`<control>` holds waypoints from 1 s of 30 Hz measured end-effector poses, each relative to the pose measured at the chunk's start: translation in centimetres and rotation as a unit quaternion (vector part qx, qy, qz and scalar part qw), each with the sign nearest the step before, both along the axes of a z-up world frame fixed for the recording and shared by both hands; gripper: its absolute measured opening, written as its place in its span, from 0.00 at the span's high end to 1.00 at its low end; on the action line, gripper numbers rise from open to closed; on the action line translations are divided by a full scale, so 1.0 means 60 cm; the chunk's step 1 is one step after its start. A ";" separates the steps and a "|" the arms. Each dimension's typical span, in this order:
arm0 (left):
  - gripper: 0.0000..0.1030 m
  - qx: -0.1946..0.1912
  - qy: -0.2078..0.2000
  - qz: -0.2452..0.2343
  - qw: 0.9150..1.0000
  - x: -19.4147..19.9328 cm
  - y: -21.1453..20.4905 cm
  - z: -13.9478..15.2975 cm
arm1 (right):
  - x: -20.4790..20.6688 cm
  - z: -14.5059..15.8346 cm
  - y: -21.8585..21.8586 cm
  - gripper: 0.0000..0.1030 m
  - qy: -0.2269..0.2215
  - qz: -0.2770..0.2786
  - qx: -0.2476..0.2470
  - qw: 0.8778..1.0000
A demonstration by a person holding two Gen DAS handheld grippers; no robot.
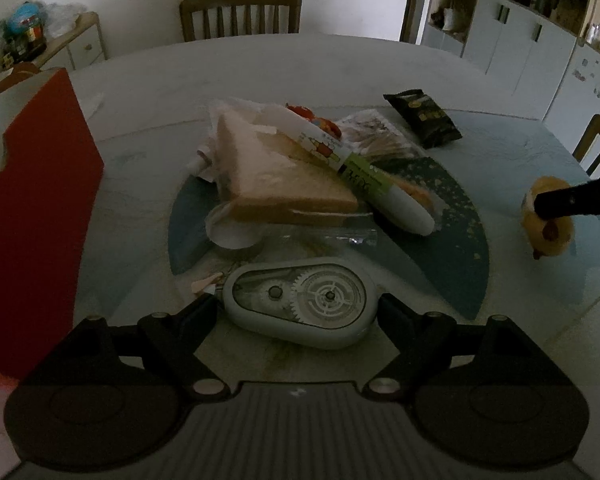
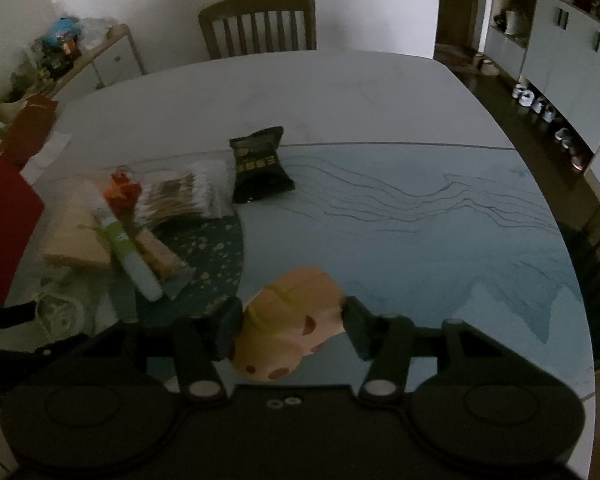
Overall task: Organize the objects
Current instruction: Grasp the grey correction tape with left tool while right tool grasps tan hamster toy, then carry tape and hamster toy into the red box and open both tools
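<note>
Correction tape (image 1: 300, 302) lies on the table (image 1: 340, 64) between your left gripper (image 1: 298, 312) fingers, jaws wide. Your right gripper (image 2: 288, 330) brackets the toy (image 2: 288, 320); grip unclear.

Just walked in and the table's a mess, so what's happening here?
A person is tidying the table with two tools. The left hand-held gripper straddles a grey correction tape dispenser, jaws open. The right hand-held gripper brackets a yellow plush toy. A wrapped sandwich, a tube and a black snack packet lie untouched.
</note>
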State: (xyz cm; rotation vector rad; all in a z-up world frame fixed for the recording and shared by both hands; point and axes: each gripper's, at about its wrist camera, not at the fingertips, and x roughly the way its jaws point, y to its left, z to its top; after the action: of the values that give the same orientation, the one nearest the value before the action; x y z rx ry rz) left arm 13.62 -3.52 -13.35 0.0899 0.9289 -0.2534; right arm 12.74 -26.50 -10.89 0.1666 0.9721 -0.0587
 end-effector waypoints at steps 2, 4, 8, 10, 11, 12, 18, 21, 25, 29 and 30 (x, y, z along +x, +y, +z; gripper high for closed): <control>0.15 -0.005 -0.002 0.001 1.000 -0.007 0.004 0.007 | -0.010 0.007 0.003 0.48 -0.001 0.005 0.002 1.000; 0.15 -0.009 -0.004 0.000 1.000 -0.014 0.007 0.015 | -0.020 0.015 0.007 0.48 -0.002 0.011 0.007 1.000; 0.15 -0.022 -0.015 -0.006 1.000 -0.030 0.014 0.040 | -0.037 0.035 0.020 0.48 -0.007 0.025 0.017 1.000; 0.15 -0.025 -0.022 -0.012 0.999 -0.038 0.019 0.053 | -0.043 0.047 0.029 0.48 -0.008 0.032 0.017 0.999; 0.15 -0.029 -0.022 -0.014 0.999 -0.042 0.022 0.059 | -0.046 0.052 0.033 0.48 -0.009 0.034 0.017 0.999; 0.15 -0.033 -0.021 -0.016 0.999 -0.045 0.025 0.065 | -0.049 0.058 0.037 0.48 -0.010 0.037 0.019 0.999; 0.15 -0.037 -0.030 -0.027 0.998 -0.065 0.048 0.100 | -0.061 0.095 0.072 0.48 -0.022 0.058 0.027 0.998; 0.15 -0.040 -0.036 -0.031 0.998 -0.071 0.064 0.119 | -0.064 0.114 0.093 0.48 -0.031 0.071 0.030 0.997; 0.15 -0.044 -0.038 -0.027 0.998 -0.072 0.093 0.141 | -0.062 0.138 0.127 0.48 -0.045 0.088 0.036 0.994; 0.15 -0.051 -0.042 -0.026 0.998 -0.068 0.128 0.160 | -0.055 0.153 0.167 0.48 -0.055 0.101 0.034 0.993; 0.15 -0.052 -0.043 -0.026 0.997 -0.066 0.138 0.166 | -0.053 0.156 0.177 0.48 -0.057 0.105 0.033 0.992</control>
State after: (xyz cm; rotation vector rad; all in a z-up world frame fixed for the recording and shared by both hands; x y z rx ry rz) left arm 9.66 4.75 -3.41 0.0288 0.8269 -0.3428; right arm 9.58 -15.89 -1.52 0.1259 0.8731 0.1748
